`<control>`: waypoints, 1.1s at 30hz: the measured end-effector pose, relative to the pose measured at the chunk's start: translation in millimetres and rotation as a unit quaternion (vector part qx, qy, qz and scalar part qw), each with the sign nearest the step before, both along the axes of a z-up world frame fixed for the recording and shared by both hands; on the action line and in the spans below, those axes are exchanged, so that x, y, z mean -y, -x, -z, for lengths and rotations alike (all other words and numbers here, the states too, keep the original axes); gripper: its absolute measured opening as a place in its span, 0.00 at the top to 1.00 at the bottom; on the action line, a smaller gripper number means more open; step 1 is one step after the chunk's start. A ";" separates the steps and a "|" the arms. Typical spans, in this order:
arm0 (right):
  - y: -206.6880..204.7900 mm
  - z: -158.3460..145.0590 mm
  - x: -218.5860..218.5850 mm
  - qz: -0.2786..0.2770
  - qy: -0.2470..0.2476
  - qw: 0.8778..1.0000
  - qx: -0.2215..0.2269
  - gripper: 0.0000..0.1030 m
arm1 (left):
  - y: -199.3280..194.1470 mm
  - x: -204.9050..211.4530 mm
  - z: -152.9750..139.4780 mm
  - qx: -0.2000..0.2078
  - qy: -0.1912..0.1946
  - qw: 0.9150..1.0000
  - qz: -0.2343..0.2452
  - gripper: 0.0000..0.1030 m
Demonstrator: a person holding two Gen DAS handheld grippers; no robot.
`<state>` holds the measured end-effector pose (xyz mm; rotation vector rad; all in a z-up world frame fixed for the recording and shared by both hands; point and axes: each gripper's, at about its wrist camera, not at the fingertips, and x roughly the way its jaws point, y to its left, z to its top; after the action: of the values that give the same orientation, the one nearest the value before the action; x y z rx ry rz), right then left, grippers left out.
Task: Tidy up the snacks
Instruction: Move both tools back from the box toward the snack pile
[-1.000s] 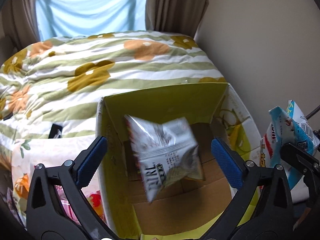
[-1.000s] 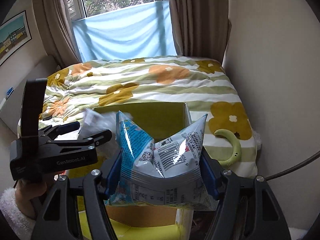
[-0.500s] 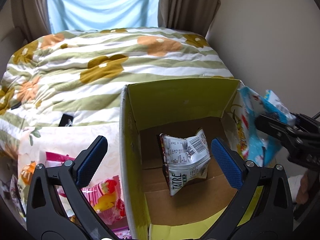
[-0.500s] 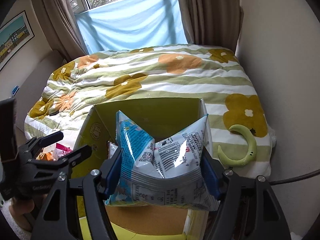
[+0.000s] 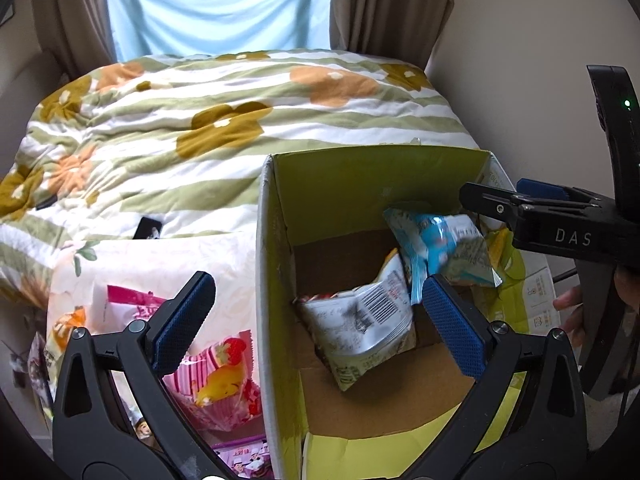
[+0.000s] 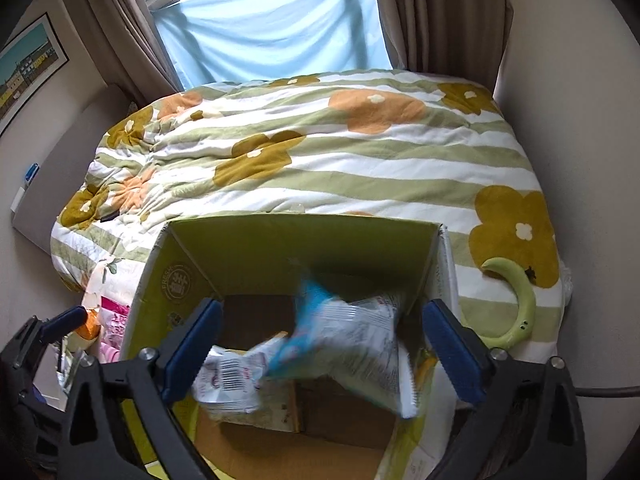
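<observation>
The blue snack bag (image 6: 344,340) has left the right gripper (image 6: 320,350) and is blurred inside the cardboard box (image 6: 256,248), over the white snack bag (image 5: 360,328). Both grippers' jaws are spread wide, holding nothing; the left gripper (image 5: 316,324) hangs above the box's left wall.

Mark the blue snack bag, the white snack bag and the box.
blue bag (image 5: 434,246), left wrist view, its blue front.
white bag (image 5: 362,322), left wrist view, near its barcode.
box (image 6: 296,246), right wrist view, inner far wall.

a flowered, green-striped quilt (image 6: 320,168) covers the bed. a green crescent toy (image 6: 520,300) lies on it near the wall. brown curtains (image 6: 436,12) frame a pale blue sheet (image 6: 272,24) at the window.
</observation>
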<state>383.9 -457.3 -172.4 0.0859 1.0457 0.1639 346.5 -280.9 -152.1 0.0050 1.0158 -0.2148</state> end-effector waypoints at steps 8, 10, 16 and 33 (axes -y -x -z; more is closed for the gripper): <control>15.1 -10.2 7.8 0.004 -0.009 1.000 0.006 0.03 | 9.0 1.9 -9.5 0.011 -0.002 1.000 0.010 0.01; 19.6 -17.7 5.8 0.002 -0.007 1.000 0.011 0.03 | 12.5 0.0 -15.4 0.015 0.000 1.000 0.011 0.01; 44.4 -48.0 -5.0 -0.008 -0.007 0.999 0.039 0.03 | 37.3 -20.4 -44.2 0.036 0.003 0.999 0.012 0.01; 162.3 -89.4 -94.5 0.000 -0.027 0.995 0.098 0.03 | 125.6 -174.8 -92.6 0.074 -0.008 0.997 0.001 0.01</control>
<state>221.6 -362.8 -83.0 0.1156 0.8463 0.1968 220.9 -106.2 -59.5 0.0356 0.8702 -0.2064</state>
